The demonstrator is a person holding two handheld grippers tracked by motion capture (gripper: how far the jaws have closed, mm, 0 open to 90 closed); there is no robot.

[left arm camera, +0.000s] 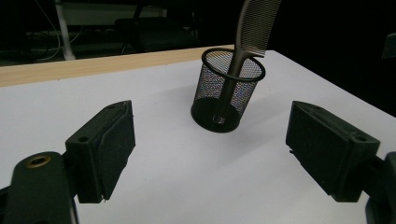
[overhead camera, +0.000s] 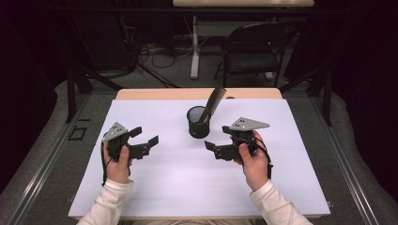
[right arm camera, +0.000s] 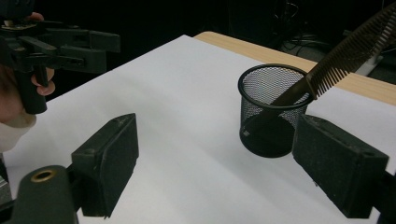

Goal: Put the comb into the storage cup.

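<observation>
A round black wire-mesh cup stands upright on the white sheet that covers the wooden table, a bit past the middle and nearer the far edge. A dark brown plastic comb stands inside the cup, handle down, and leans on the rim so its toothed end sticks up and out toward the right in the high view. In the left gripper view the comb rises out of the cup, and its handle tip touches the cup's bottom. The left gripper is held in the person's left hand, well to the left of the cup. Its jaws are wide apart with nothing between them. The right gripper is in the right hand, just to the right of the cup and near it. Its jaws are wide apart too and hold nothing. In the right gripper view the cup sits just past the right jaw, and the left gripper shows far off at the top left.
</observation>
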